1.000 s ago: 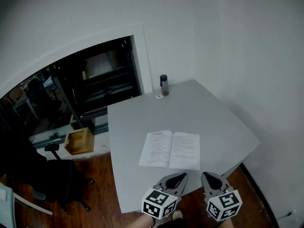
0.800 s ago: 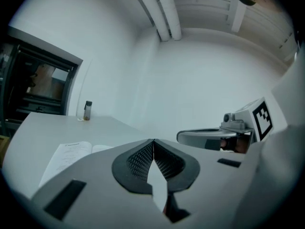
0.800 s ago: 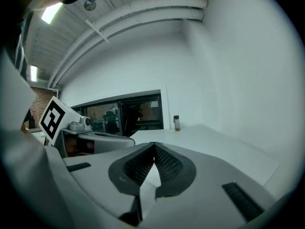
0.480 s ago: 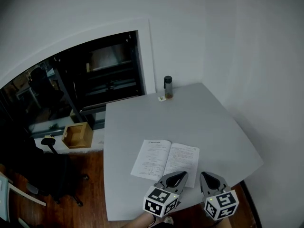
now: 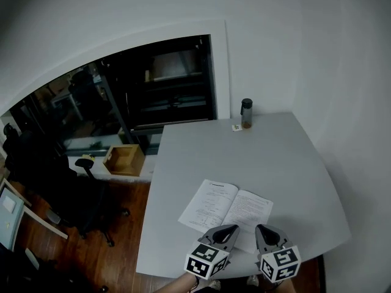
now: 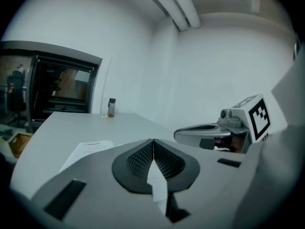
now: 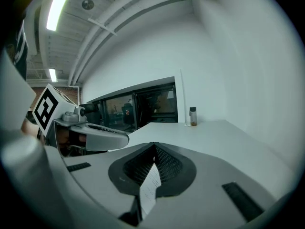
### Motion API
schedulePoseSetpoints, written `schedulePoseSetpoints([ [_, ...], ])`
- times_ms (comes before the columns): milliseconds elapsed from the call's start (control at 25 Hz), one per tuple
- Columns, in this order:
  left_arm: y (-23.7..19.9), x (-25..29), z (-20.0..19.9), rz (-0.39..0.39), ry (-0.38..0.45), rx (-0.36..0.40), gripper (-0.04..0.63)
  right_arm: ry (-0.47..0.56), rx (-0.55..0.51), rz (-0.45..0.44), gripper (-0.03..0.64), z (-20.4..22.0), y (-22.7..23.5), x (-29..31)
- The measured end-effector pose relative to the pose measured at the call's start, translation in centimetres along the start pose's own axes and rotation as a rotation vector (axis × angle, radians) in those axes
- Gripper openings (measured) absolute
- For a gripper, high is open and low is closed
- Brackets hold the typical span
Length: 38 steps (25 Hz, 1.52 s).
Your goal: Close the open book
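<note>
Book point(image 5: 226, 210): open, lying flat on desk point(image 5: 256, 157), lower centre of the head view, near the front edge. Left hand-held gripper point(image 5: 231, 227) and right hand-held gripper point(image 5: 261, 228): both pressed together, empty, at the book's near edge. Suggested handling: slide one tip under an outer page edge, lift, fold across the spine, steady the other half.

bottle point(image 5: 246, 113), wooden box point(image 5: 124, 160) — office chair point(image 5: 76, 194)
</note>
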State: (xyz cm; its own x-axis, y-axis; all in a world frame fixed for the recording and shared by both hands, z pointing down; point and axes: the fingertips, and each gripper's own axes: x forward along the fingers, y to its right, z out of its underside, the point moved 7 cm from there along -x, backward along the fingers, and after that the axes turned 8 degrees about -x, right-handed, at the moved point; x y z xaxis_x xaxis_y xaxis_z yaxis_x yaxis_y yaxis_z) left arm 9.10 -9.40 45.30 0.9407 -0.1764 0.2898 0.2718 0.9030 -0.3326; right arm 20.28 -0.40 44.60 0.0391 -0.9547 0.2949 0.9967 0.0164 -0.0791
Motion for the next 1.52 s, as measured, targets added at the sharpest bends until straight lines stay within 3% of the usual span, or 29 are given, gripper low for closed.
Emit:
schedulePoseSetpoints([
  [400,-0.5,-0.2,1.6,-0.328,0.069,-0.072,0.005,-0.038,-0.084,-0.337,0.006,1.4,1.8,3.9],
  [480,-0.7,-0.7,2.3,-0.389,0.072,-0.093,0.005,-0.053,-0.099,-0.401,0.038,1.7,1.6,4.6],
  [720,-2.3,-2.7,4.2,-0.516,0.066,-0.156,0.005,-0.096,-0.153,-0.512,0.062,2.7,-0.4,6.0],
  [1080,-5.1,-4.3,7.4,-0.547,0.016,-0.236,0.005,-0.195,-0.213,-0.547,0.086,5.7,-3.7,7.6],
  [1320,-7.4,-3.9,9.9,-0.491,0.018,-0.338,0.007,-0.239,-0.228,-0.533,0.086,6.9,-4.8,7.8],
  [1520,-9.5,-3.5,10.9,-0.472,0.044,-0.455,0.179,-0.277,-0.251,-0.502,0.086,7.4,-5.4,8.5],
])
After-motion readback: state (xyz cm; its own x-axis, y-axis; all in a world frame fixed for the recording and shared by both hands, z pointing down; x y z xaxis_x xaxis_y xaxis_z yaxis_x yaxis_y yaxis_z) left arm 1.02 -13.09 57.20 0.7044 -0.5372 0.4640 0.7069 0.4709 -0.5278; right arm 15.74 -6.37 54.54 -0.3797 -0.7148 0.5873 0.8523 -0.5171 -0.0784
